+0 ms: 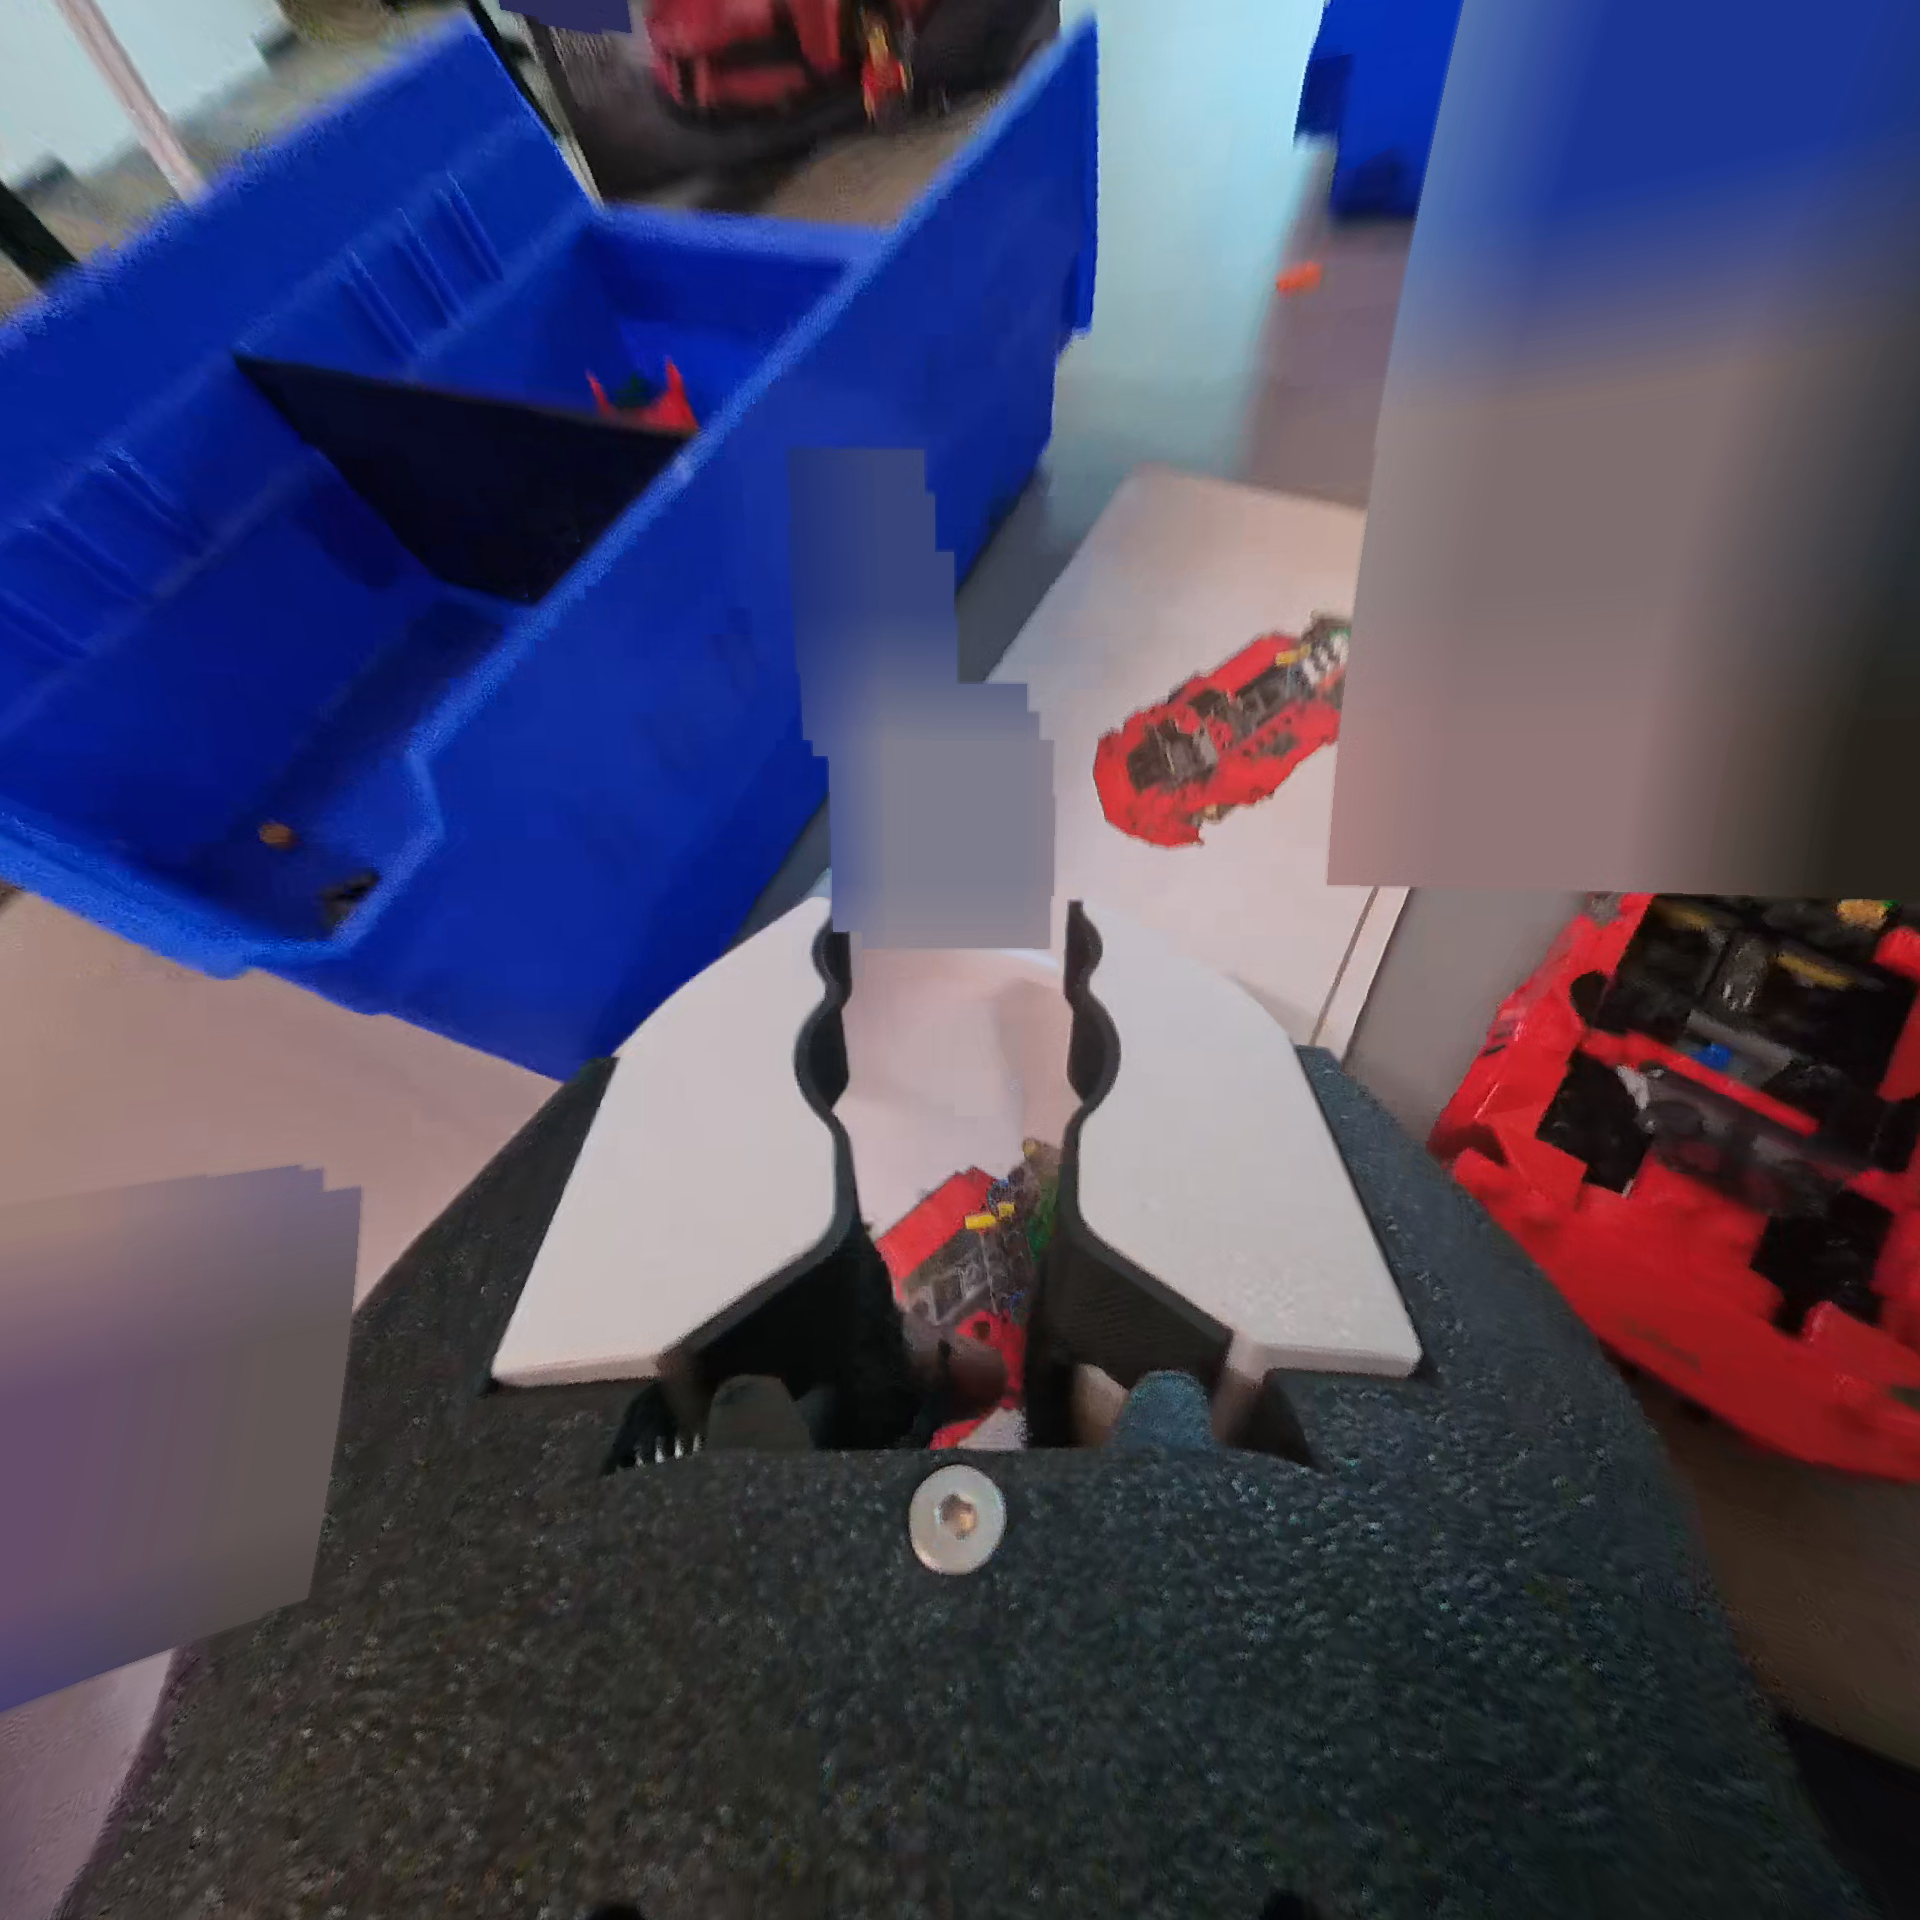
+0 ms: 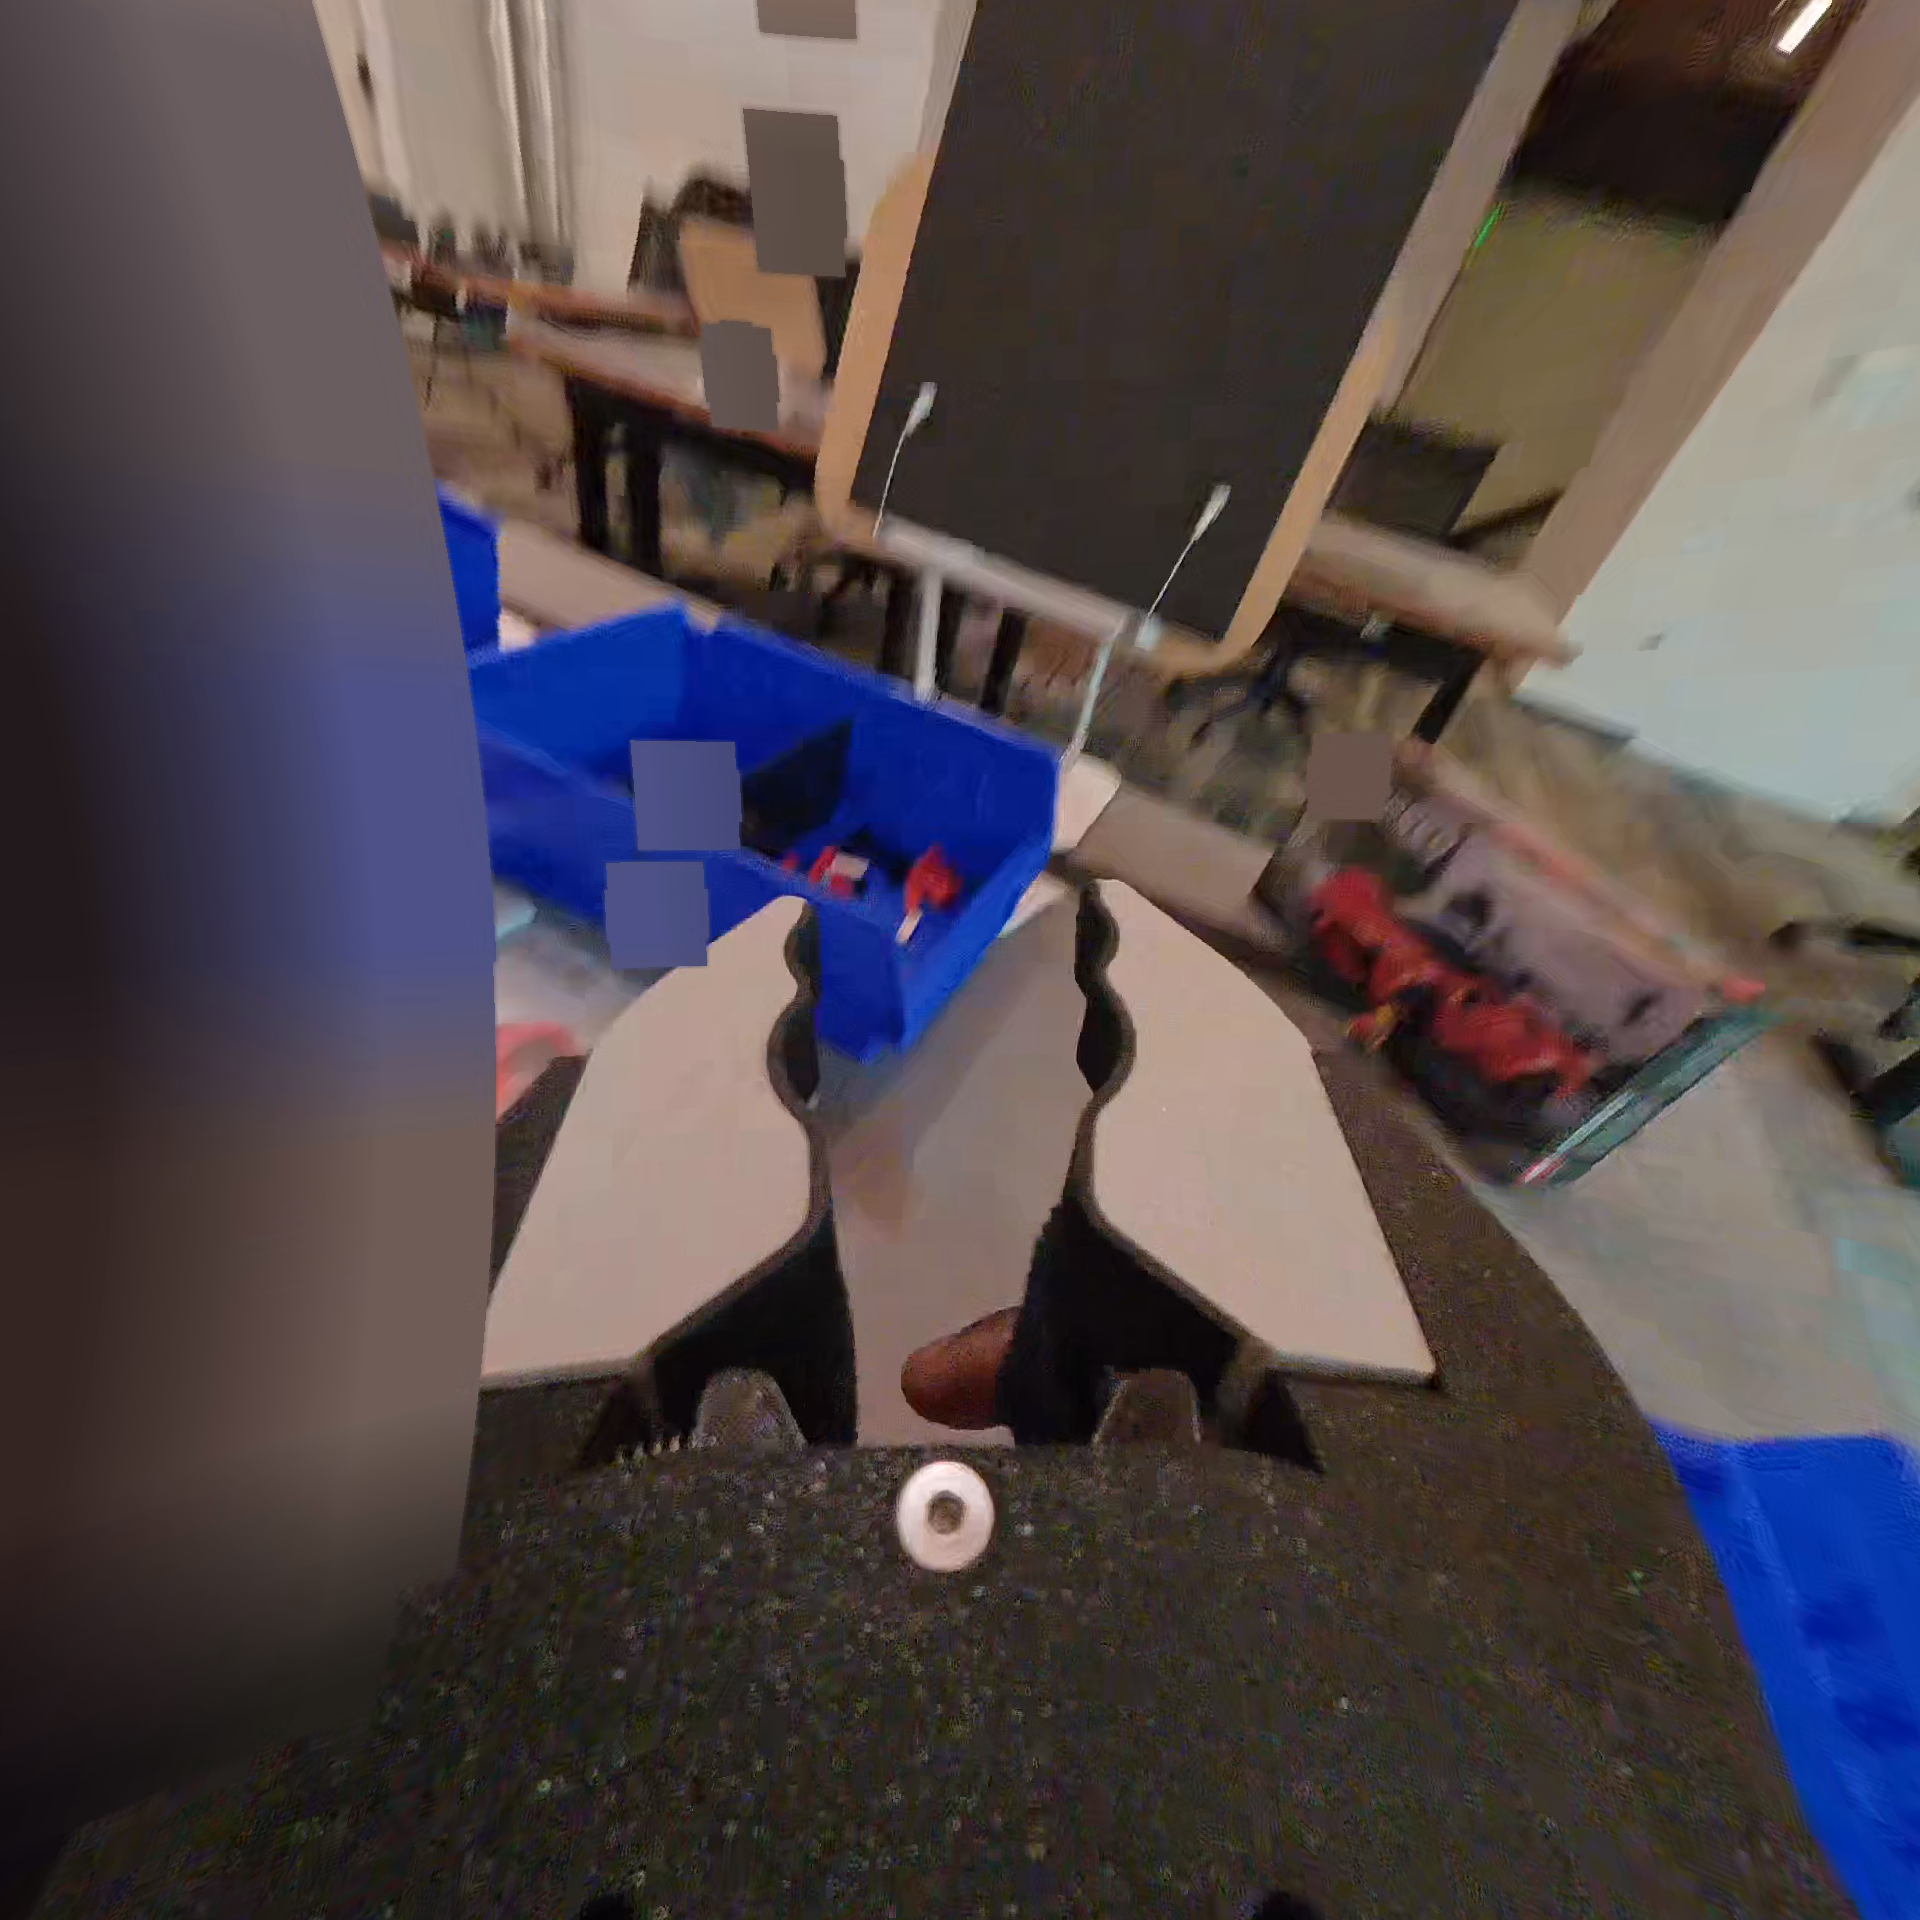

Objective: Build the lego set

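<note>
A partly built red lego car [image 1: 1704,1174] sits at the table's right edge. The left gripper [image 1: 956,935] and right gripper [image 2: 940,914] both gape, empty. A blue bin [image 2: 956,821] holds red pieces [image 2: 925,883].

Pale grey tabletop [image 1: 260,1039] carried 1 blue plastic divided bin [image 1: 582,748], an open instruction page picturing a red car [image 1: 1195,582], 1 partly built red-and-black brick car [image 1: 1704,1195].
</note>
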Available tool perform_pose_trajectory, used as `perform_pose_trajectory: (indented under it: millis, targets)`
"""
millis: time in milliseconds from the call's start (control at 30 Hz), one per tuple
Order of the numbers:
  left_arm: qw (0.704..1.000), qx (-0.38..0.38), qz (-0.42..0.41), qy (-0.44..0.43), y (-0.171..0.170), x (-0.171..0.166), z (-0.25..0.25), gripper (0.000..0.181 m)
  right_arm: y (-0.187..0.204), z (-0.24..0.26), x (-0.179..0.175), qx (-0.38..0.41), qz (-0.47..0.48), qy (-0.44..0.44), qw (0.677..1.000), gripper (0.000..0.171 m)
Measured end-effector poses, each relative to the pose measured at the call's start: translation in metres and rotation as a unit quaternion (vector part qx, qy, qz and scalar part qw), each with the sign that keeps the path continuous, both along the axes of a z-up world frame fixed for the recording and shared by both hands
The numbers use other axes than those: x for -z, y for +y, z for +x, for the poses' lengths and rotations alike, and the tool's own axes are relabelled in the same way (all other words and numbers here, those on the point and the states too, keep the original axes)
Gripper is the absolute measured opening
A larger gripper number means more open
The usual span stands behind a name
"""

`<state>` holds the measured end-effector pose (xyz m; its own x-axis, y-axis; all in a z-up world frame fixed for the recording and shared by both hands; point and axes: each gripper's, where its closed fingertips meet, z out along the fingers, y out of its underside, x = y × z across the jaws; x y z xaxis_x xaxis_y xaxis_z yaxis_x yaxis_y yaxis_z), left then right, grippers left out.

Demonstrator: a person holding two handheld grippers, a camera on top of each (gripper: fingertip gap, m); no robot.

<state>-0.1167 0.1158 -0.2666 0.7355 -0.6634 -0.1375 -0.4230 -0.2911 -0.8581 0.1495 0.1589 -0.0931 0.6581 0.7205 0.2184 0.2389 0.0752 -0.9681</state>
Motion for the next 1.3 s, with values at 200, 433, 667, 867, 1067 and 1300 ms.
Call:
perform_pose_trajectory:
  millis: [200, 433, 667, 867, 1067, 1300]
  targets:
    - [0.996, 0.0, 0.068, -0.059, -0.001, -0.035, -0.003, 0.038, -0.005, -0.051, 0.165, -0.057, -0.337, -0.062, 0.938, 0.066]
    - [0.999, 0.003, 0.046, -0.027, -0.004, -0.019, -0.01, 0.034, 0.053, -0.002, 0.207, 0.108, -0.339, -0.114, 0.927, 0.062]
    - [1.0, 0.021, 0.013, -0.015, -0.007, -0.002, -0.004, 0.034, 0.074, 0.007, 0.219, 0.13, -0.343, -0.119, 0.922, 0.059]
    - [1.0, 0.024, -0.003, -0.004, -0.008, 0.007, -0.004, 0.033, 0.085, 0.005, 0.225, 0.118, -0.343, -0.12, 0.924, 0.054]
    - [1.0, 0.026, -0.01, -0.007, -0.008, 0.01, -0.004, 0.032, 0.085, -0.002, 0.226, 0.084, -0.352, -0.123, 0.924, 0.018]
    - [1.0, 0.027, -0.016, -0.001, -0.008, 0.015, -0.004, 0.032, 0.068, -0.014, 0.218, 0.02, -0.328, -0.143, 0.934, 0.013]
